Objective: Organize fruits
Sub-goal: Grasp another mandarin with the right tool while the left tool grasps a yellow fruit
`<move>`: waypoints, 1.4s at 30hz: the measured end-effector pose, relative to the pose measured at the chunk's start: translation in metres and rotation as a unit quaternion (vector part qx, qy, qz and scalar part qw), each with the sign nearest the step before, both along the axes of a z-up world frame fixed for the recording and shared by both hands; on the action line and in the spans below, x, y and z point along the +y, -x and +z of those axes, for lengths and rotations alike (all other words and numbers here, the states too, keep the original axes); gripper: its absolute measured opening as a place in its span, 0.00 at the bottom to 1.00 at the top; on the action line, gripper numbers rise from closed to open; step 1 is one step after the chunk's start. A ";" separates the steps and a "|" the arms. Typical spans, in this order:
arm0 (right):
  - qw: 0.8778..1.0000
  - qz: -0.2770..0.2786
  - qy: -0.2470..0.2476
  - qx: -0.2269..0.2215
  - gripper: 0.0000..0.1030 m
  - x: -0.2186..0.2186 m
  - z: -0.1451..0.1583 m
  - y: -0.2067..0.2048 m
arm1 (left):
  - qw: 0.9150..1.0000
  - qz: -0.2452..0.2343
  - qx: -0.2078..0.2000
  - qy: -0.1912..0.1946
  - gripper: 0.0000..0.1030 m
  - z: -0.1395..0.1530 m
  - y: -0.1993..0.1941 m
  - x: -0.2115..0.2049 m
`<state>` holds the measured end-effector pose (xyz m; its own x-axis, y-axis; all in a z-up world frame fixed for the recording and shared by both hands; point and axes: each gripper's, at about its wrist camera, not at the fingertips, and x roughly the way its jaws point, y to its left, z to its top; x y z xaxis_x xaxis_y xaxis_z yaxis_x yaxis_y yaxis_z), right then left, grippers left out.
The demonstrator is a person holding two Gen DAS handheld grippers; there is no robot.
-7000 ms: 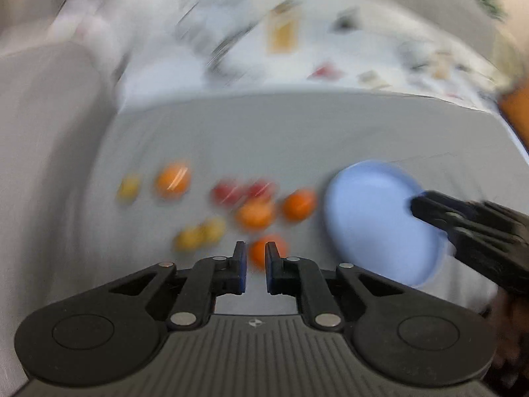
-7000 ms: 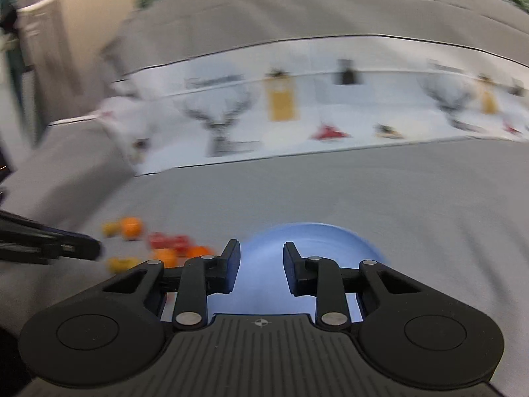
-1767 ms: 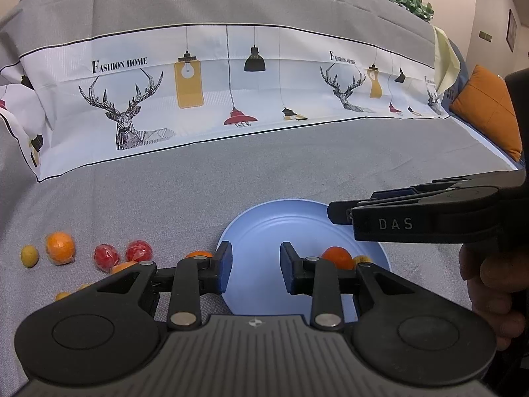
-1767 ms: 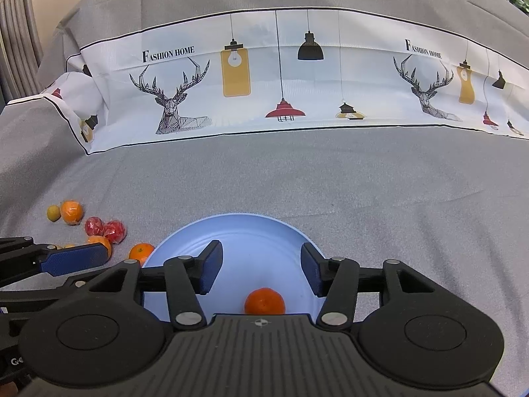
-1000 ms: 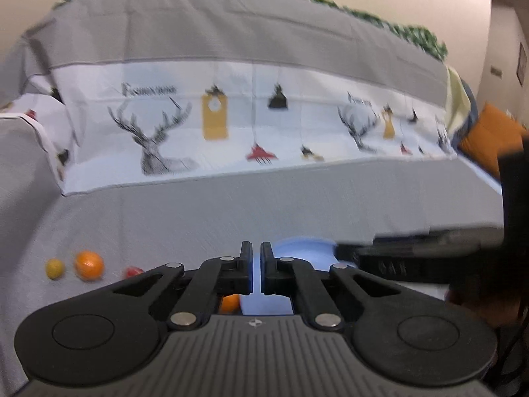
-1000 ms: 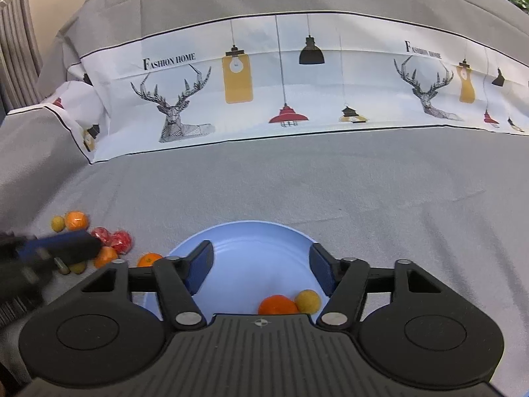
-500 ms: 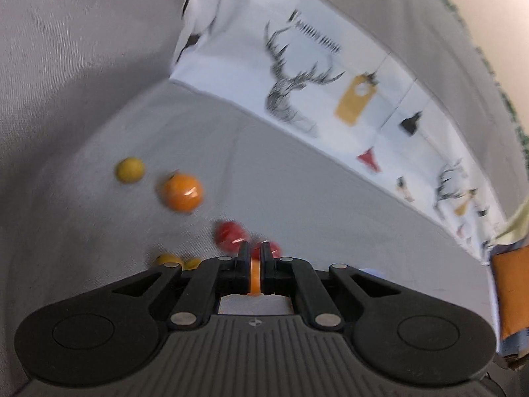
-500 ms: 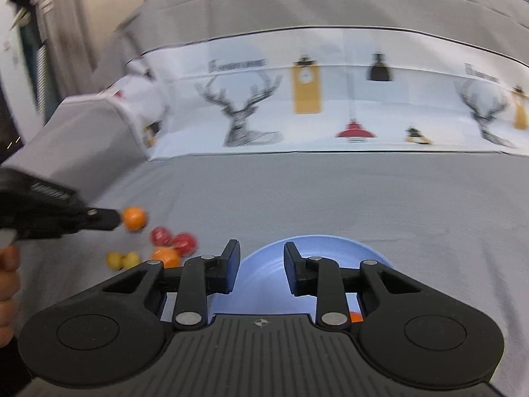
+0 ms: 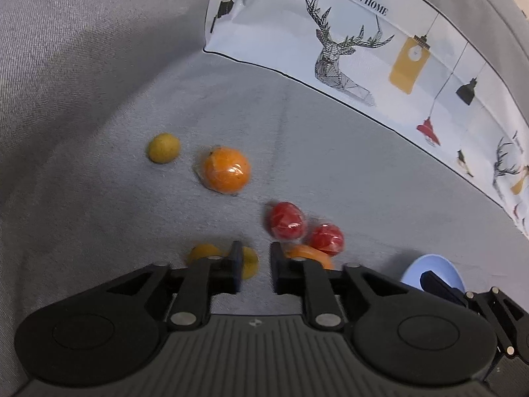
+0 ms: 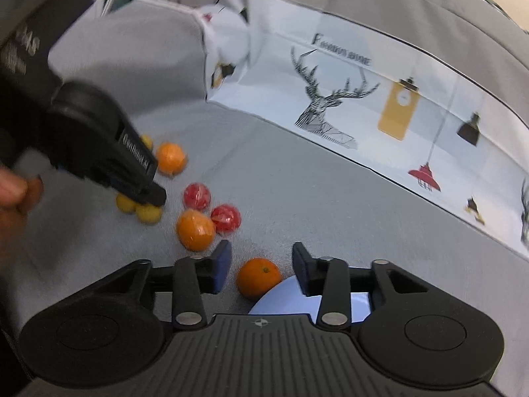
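Loose fruits lie on the grey sofa cover: a wrapped orange, a small yellow fruit, two red wrapped ones, two yellow ones and another orange. My left gripper points down just above the yellow pair; its jaws are opening with nothing between them. My right gripper is opening too. A bare orange shows in its gap, untouched by the pads, beside the blue plate.
A white printed cloth with deer and lamps runs along the sofa back. The grey armrest rises at the left. A hand holds the left gripper. The right gripper's tip reaches over the plate's rim.
Both grippers swung left, away from the plate and down over the loose fruits, rolling as they went. Their jaws were almost shut half a second ago and now stand apart.
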<state>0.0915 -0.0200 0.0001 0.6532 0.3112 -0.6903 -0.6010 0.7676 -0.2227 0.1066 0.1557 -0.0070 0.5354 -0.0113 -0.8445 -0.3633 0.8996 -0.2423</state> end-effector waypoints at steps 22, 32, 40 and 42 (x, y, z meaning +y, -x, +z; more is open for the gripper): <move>0.994 0.051 0.091 -0.015 0.34 0.021 -0.044 -0.007 | 0.998 -0.019 0.043 -0.049 0.24 -0.017 -0.017 -0.005; 0.985 0.012 -0.071 0.158 0.36 -0.007 -0.034 -0.016 | 0.997 -0.044 0.054 -0.031 0.24 -0.018 -0.018 -0.014; 0.981 -0.004 -0.069 0.182 0.38 -0.010 -0.049 -0.017 | 0.996 -0.051 0.058 -0.035 0.24 -0.018 -0.018 -0.015; 0.981 -0.004 -0.070 0.183 0.38 -0.010 -0.049 -0.018 | 0.996 -0.050 0.057 -0.034 0.24 -0.018 -0.018 -0.014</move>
<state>0.1097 -0.0297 -0.0492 0.3726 0.4154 -0.8298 -0.6140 0.7808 0.1152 0.1245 0.1418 -0.0250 0.4342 0.0004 -0.9008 -0.2928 0.9458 -0.1407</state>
